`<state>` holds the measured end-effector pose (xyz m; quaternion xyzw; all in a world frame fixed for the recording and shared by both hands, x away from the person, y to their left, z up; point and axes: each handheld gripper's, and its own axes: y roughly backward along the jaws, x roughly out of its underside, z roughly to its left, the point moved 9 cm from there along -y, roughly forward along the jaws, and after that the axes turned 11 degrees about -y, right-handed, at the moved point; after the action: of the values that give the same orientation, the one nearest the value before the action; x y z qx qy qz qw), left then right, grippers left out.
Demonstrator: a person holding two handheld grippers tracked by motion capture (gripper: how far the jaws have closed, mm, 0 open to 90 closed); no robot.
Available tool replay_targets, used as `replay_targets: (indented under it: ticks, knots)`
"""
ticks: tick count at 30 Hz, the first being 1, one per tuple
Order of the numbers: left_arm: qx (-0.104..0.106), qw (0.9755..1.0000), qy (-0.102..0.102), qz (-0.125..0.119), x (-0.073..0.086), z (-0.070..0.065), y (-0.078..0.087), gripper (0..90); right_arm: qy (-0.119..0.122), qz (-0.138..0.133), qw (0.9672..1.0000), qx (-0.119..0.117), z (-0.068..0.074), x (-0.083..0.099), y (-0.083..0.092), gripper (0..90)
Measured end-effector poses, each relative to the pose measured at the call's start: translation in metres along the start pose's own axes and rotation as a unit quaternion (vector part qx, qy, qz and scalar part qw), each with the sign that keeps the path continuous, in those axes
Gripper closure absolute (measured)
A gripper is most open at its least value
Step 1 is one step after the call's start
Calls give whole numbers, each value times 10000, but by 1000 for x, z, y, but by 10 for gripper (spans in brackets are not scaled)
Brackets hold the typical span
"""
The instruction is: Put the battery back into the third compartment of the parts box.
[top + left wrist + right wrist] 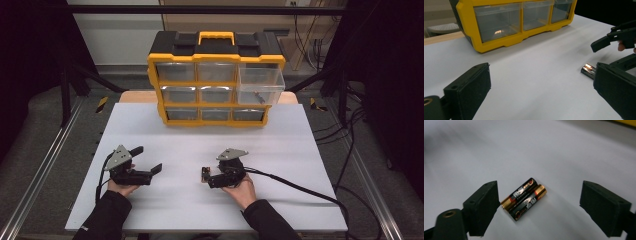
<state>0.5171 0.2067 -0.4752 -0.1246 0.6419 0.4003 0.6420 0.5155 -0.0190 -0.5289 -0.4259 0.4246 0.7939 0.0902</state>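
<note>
From above the near edge the high view looked down on the whole table [150, 120], while both gripper views sat low and close over it, each sharing the batteries [587, 70] [524, 198] with it.

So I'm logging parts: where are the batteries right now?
The two batteries lie side by side on the white table, between the right hand-held gripper's open jaws.

The batteries [588, 70] are partly hidden behind a tool pad; the drawers' [216, 94] contents are too small to tell.
</note>
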Motion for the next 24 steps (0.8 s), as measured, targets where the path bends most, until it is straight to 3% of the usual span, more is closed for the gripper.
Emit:
replay_targets:
  ticks: [10, 19, 24]
  knots:
    - [5, 10000, -3, -10, 0, 0, 0, 9, 15, 197, 9998, -78, 0, 9, -10, 344]
    - [12, 10000, -12, -2, 0, -1, 0, 9, 23, 375, 9991, -201, 1, 12, -9, 550]
    - [9, 10000, -6, 2, 0, 0, 0, 9, 10, 425, 9990, -129, -1, 14, -10, 573]
